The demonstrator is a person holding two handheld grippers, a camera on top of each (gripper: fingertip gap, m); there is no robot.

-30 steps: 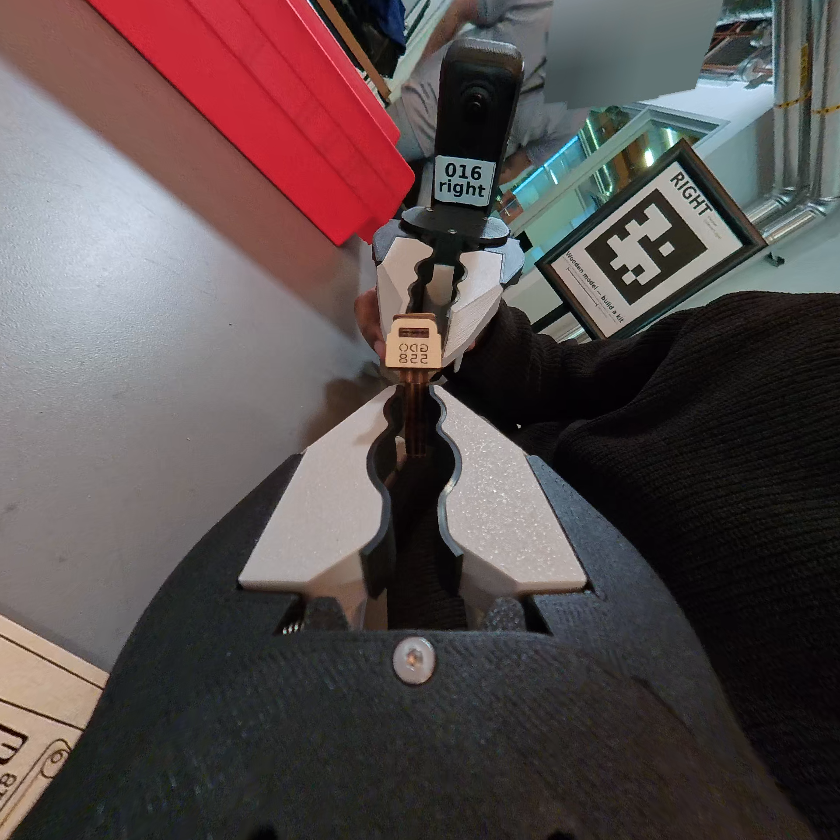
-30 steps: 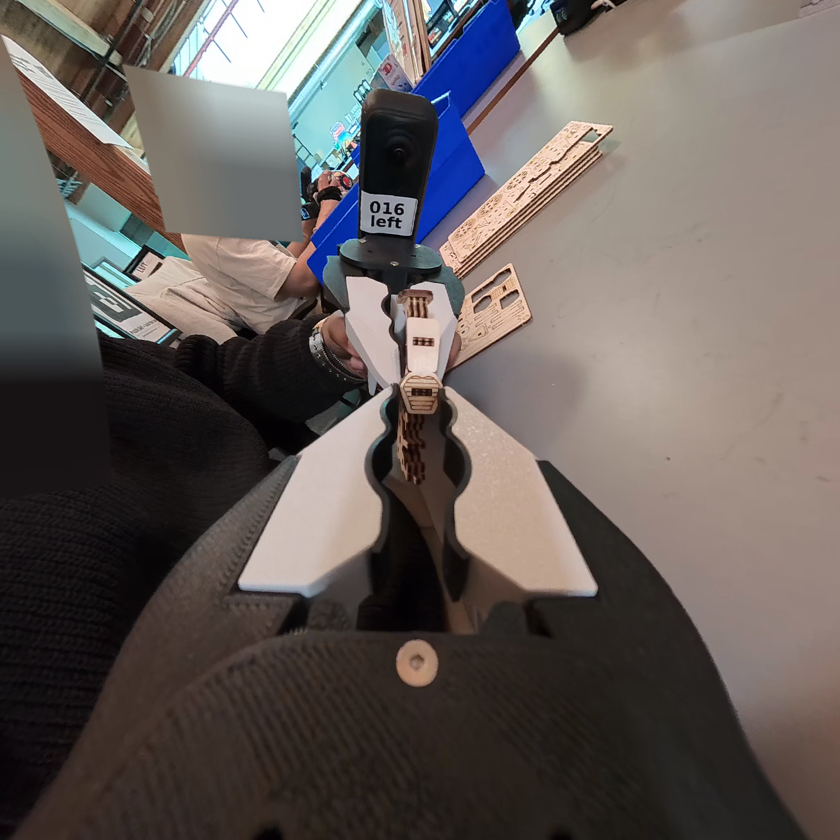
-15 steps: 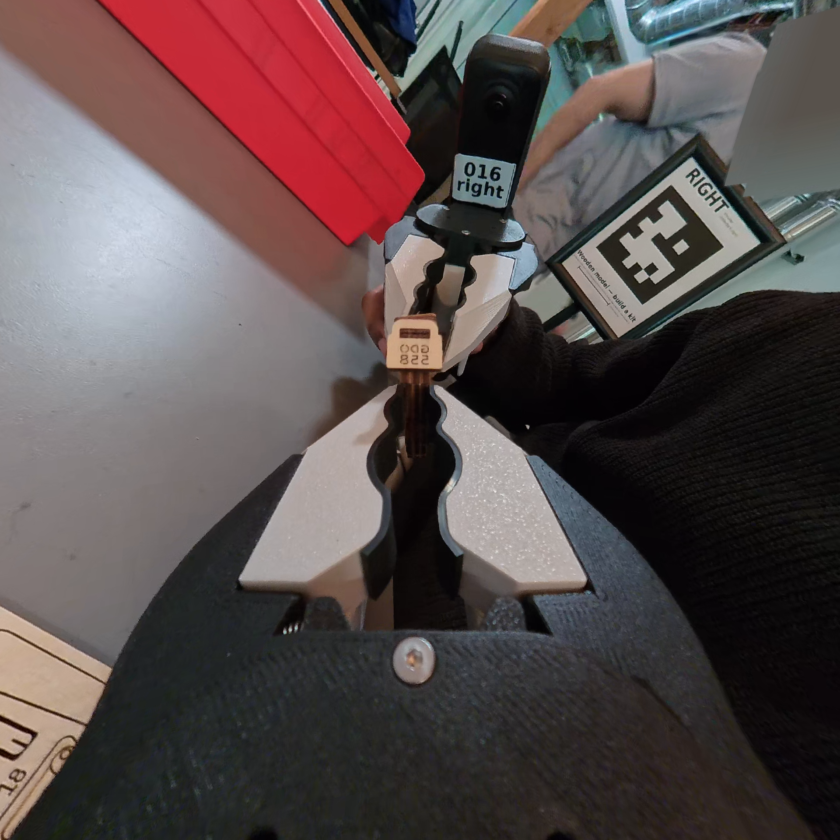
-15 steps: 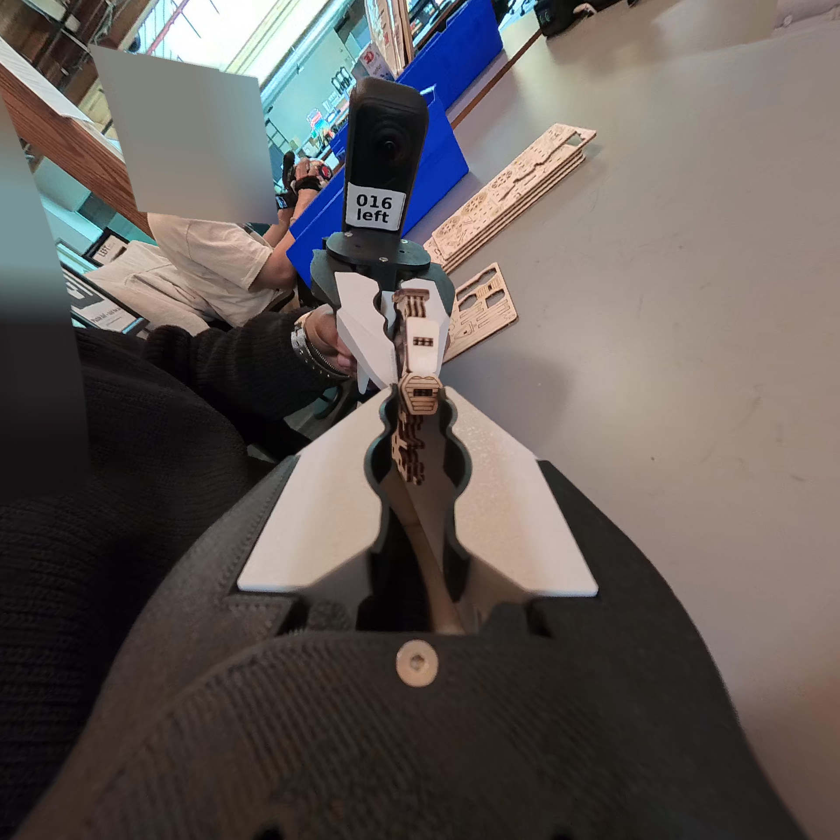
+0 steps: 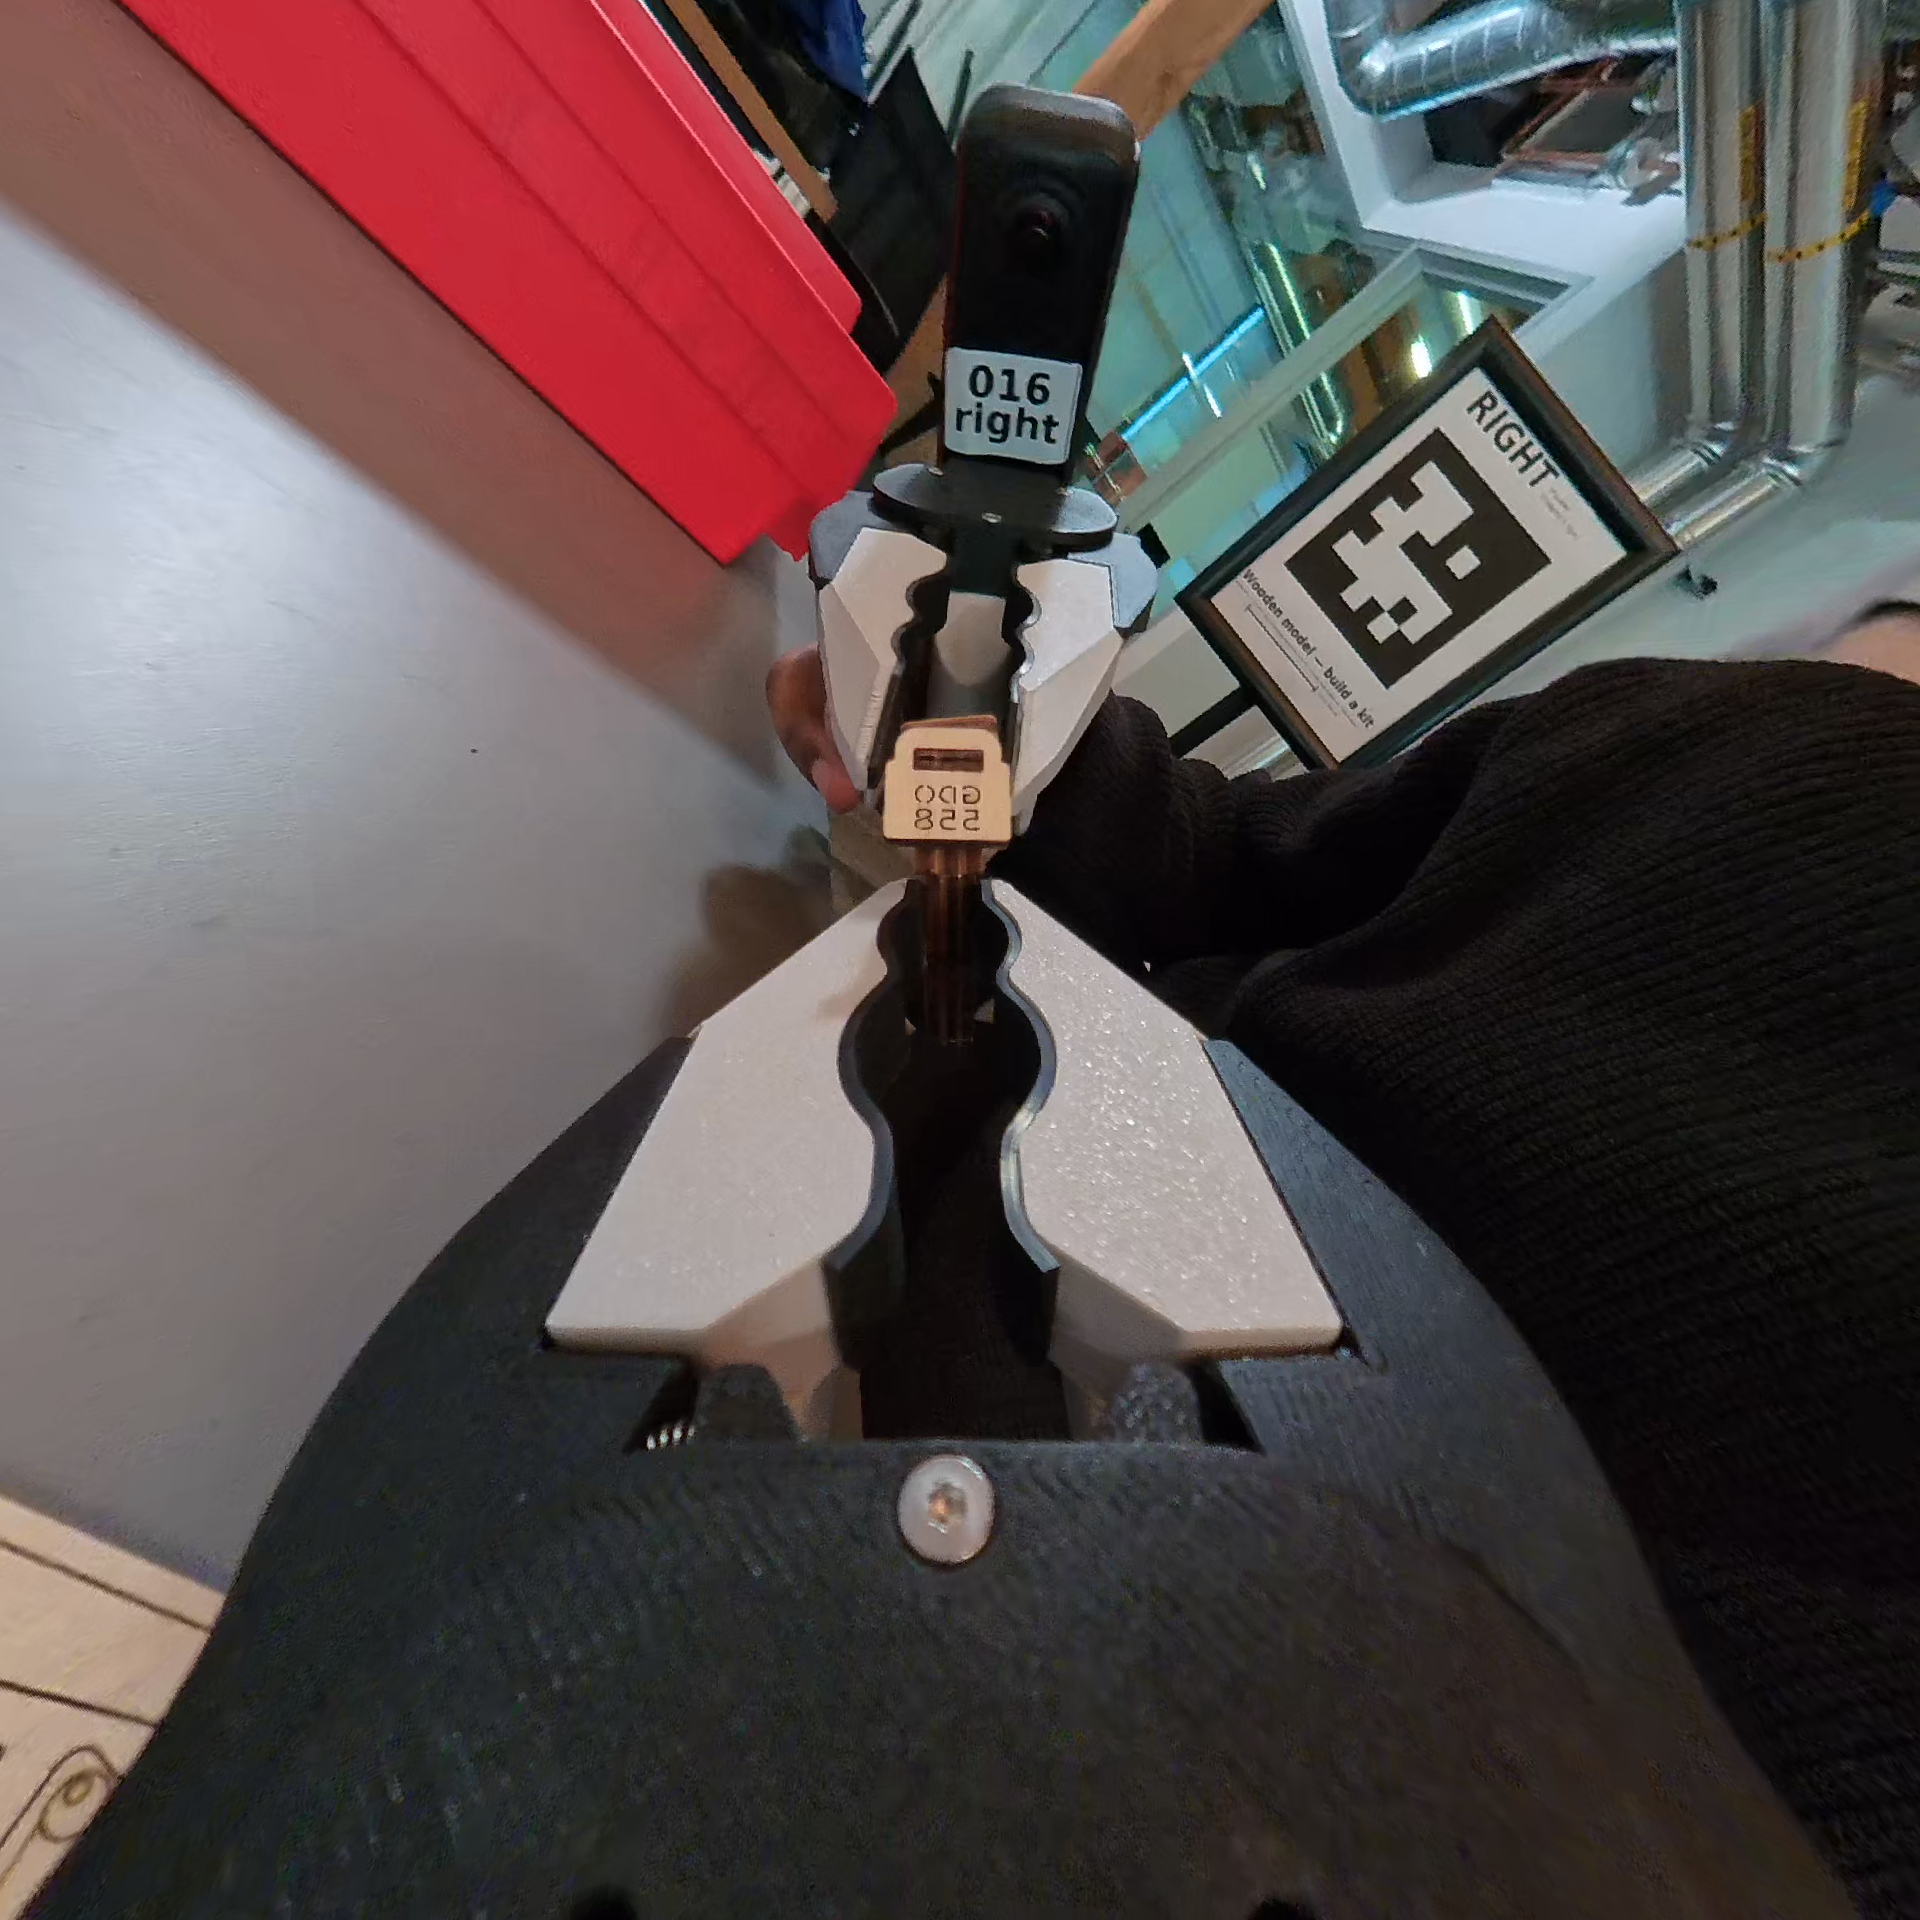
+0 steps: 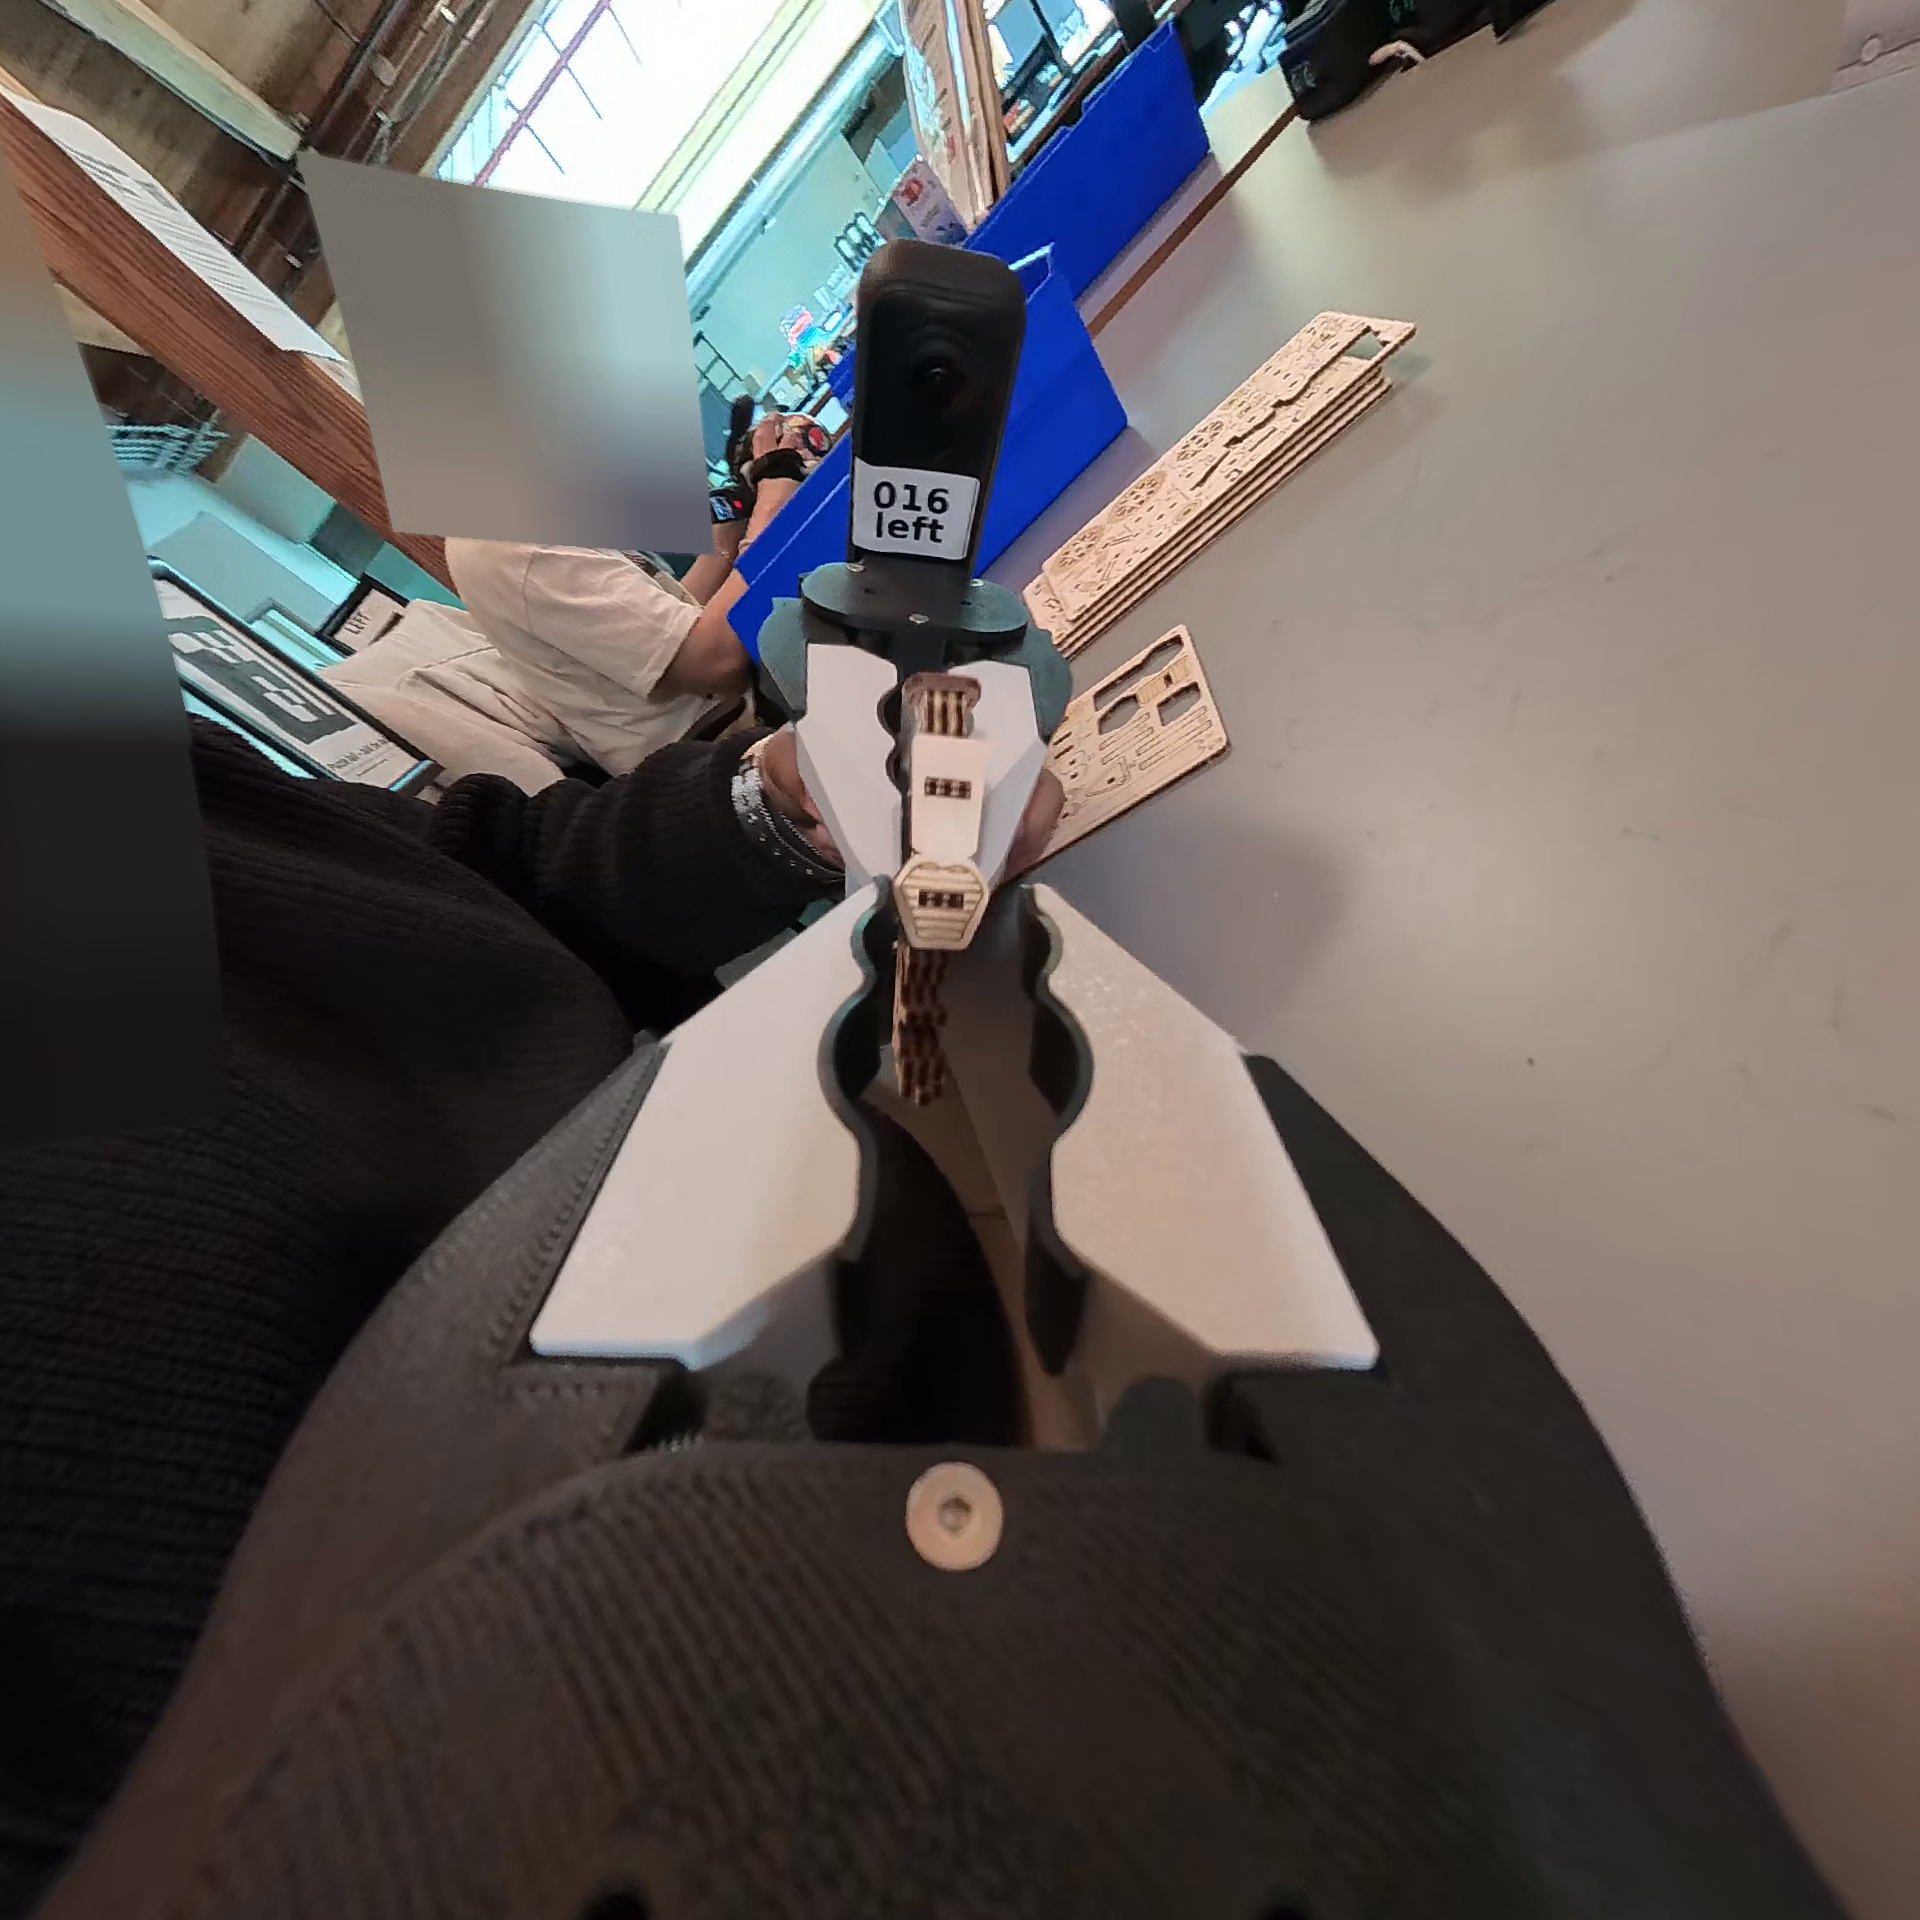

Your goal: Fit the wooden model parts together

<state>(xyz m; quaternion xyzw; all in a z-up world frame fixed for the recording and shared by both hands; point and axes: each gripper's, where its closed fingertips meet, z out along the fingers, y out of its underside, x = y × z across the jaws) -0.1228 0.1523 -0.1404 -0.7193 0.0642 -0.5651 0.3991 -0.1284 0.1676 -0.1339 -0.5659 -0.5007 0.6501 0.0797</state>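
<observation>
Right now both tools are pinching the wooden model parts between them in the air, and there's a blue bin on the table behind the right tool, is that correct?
Not quite: the bin behind the right tool is red, as the left wrist view shows. The rest holds: the left tool and the right tool both pinch the wooden model parts between them above the table.

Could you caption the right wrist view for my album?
Two handheld grippers meet nose to nose over a grey table, pinching a small wooden model between them.
</observation>
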